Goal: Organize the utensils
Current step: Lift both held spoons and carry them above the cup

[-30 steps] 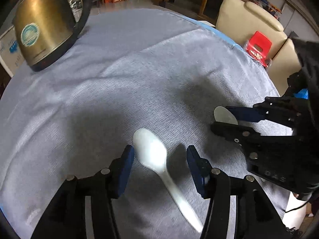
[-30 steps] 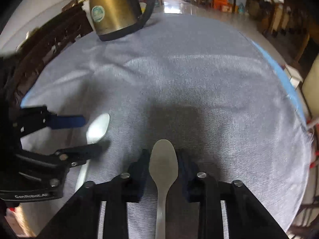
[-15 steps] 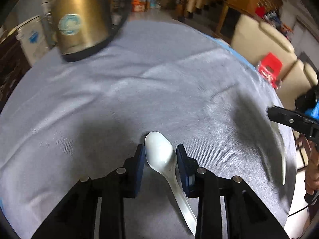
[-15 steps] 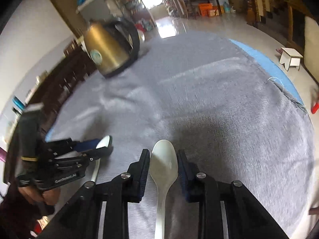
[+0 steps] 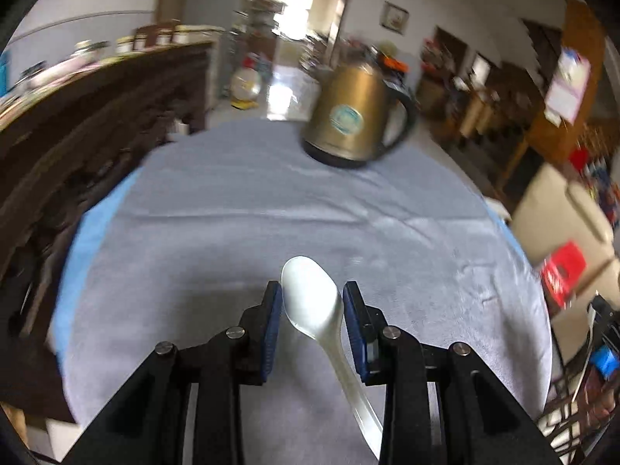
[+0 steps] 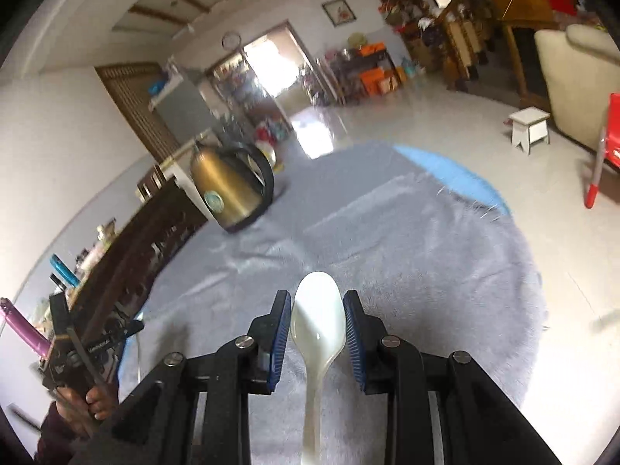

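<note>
My left gripper (image 5: 312, 304) is shut on a white plastic spoon (image 5: 316, 302), bowl forward, its handle running back to the lower right, held above the grey tablecloth (image 5: 271, 224). My right gripper (image 6: 317, 316) is shut on a second white spoon (image 6: 318, 321), bowl forward, handle straight back, also lifted above the cloth (image 6: 407, 255). The left gripper shows at the far left of the right wrist view (image 6: 97, 343), held in a hand.
A gold electric kettle (image 5: 354, 120) stands at the far side of the round table; it also shows in the right wrist view (image 6: 228, 188). A dark wooden cabinet (image 5: 97, 116) runs along the left. A cream sofa (image 6: 577, 73), a small white stool (image 6: 529, 124) and a red chair (image 6: 604, 147) stand on the floor to the right.
The left gripper closed on its spoon and both grippers rose from the cloth, tilting up so the room now fills the upper views. The right gripper stayed shut on its spoon.
</note>
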